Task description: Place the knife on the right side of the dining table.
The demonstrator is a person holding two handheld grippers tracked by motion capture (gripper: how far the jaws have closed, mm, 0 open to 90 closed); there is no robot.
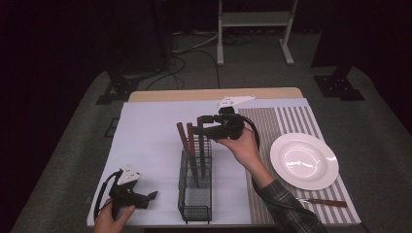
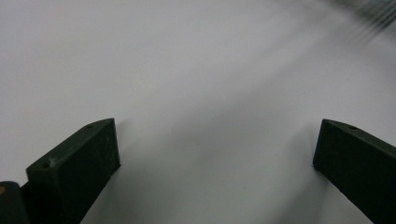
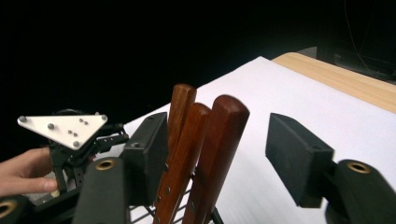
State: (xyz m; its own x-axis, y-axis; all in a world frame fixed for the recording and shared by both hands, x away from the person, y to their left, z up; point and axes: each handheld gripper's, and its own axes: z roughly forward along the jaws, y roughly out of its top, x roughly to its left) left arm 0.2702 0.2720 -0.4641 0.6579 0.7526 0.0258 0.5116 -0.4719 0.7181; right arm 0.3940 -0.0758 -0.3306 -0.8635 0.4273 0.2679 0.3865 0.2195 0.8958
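Three wooden-handled utensils (image 1: pixel 191 141) stand upright in a black wire basket (image 1: pixel 196 194) at the middle of the table. My right gripper (image 1: pixel 201 125) is level with their tops, pointing left. In the right gripper view the three handles (image 3: pixel 205 140) stand between the jaws of the right gripper (image 3: pixel 219 140). The left pad (image 3: pixel 149 149) is right beside the leftmost handle, while the right pad (image 3: pixel 296 154) stands clear of the handles with white cover showing in the gap. My left gripper (image 1: pixel 148 199) rests near the front left edge, and in its own view the left gripper (image 2: pixel 217 140) is wide open with nothing between the jaws.
A white plate (image 1: pixel 303 160) sits on a striped placemat (image 1: pixel 286 121) at the right. A wooden-handled utensil (image 1: pixel 325 201) lies on the mat near the front edge. A white cover (image 1: pixel 145 141) spreads over the table's left half. The left gripper's grey plate (image 3: pixel 65 128) shows beyond the basket.
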